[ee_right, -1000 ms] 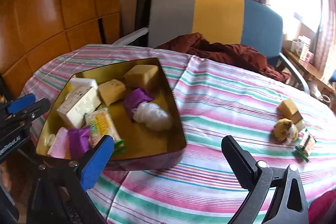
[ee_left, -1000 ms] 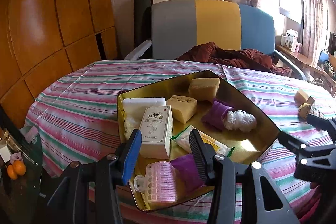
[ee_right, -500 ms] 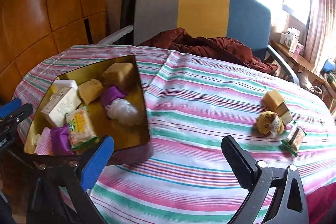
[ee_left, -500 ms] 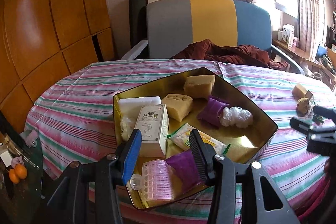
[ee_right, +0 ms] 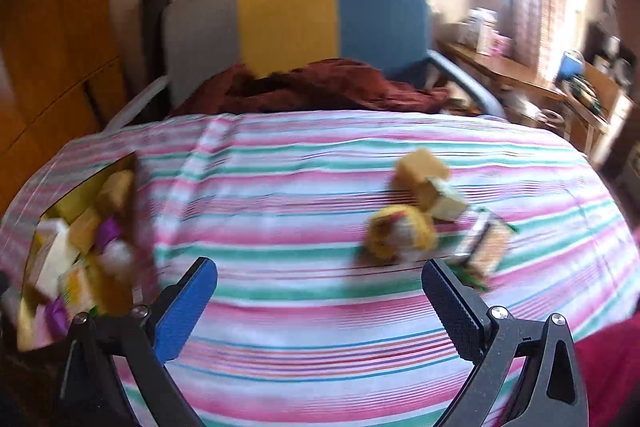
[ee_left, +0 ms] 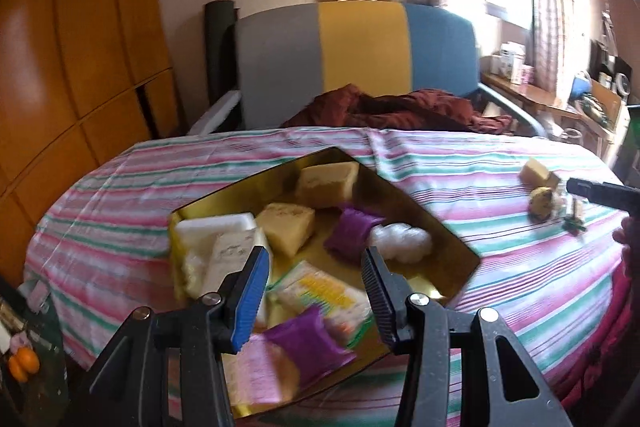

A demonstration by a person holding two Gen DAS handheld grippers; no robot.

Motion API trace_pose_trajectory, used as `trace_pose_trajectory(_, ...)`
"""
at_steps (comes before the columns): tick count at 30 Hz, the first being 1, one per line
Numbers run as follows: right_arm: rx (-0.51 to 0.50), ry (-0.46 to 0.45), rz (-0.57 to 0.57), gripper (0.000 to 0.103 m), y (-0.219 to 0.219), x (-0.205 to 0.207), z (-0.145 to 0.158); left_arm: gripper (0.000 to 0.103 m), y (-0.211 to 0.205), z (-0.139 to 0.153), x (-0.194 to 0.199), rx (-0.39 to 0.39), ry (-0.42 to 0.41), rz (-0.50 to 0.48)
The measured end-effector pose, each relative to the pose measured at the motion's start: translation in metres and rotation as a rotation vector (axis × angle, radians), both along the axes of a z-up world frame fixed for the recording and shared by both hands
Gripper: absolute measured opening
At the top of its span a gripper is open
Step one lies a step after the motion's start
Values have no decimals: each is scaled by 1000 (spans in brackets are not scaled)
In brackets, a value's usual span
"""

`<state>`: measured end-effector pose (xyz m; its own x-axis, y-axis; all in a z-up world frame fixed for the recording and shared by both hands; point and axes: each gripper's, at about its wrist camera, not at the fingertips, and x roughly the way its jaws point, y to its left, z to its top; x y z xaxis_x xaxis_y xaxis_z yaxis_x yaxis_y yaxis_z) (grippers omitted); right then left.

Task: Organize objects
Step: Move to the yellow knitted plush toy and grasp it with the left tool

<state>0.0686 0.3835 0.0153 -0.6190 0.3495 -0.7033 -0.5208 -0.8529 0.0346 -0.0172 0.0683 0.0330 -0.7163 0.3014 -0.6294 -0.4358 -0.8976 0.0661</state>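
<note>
A gold tray [ee_left: 452,245] on the striped tablecloth holds yellow sponges [ee_left: 286,227], a white box [ee_left: 230,259], purple cloths [ee_left: 352,233], a white ball [ee_left: 402,241] and a packet [ee_left: 320,297]. My left gripper [ee_left: 314,289] is open and empty over the tray's near end. My right gripper [ee_right: 320,303] is open and empty above the cloth. Ahead of it to the right lie a yellow sponge [ee_right: 420,169], a yellow fuzzy ball [ee_right: 400,231], a small block [ee_right: 448,203] and a small packet [ee_right: 486,243]. The tray also shows at the left of the right wrist view [ee_right: 136,187].
The round table [ee_right: 320,347] is covered by a pink, green and white striped cloth. Behind it stands a grey, yellow and blue chair [ee_left: 360,59] with a dark red garment [ee_left: 400,107] on it. A wooden wall is at the left, a cluttered shelf [ee_left: 540,91] at the right.
The right gripper has swung to the right, away from the tray and toward the loose items on the cloth. The left gripper has drawn back a little from the tray. Both stay open.
</note>
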Motion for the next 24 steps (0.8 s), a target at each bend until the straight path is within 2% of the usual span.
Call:
trace_pose_trajectory(4,10,8,-109,103,44,15,8,49,27,3,-4,7,-37,-60)
trace_pose_trajectory(11,3,25,-341,103,125,50,8,49,87,2,5,-59,-40,-195)
trace_pose_trajectory(13,-48,38,-410,103,143,63,0,49,106,-1,7,-72,-50,-241)
trace_pose_trajectory(15,-145,43,-478,103,161,74,-12,49,126,-4,10,-82,-59,-284)
trace_pose_trajectory(17,-222,73,-523,103,175,84,-16,57,150,-8,12,-78,-79,-335)
trace_pose_trajectory(19,-247,75,-538,103,178,90,-19,62,171,-12,14,-71,-109,-382)
trace_pose_trajectory(24,-322,88,-524,103,183,93,-23,64,225,-24,12,-44,-208,-472)
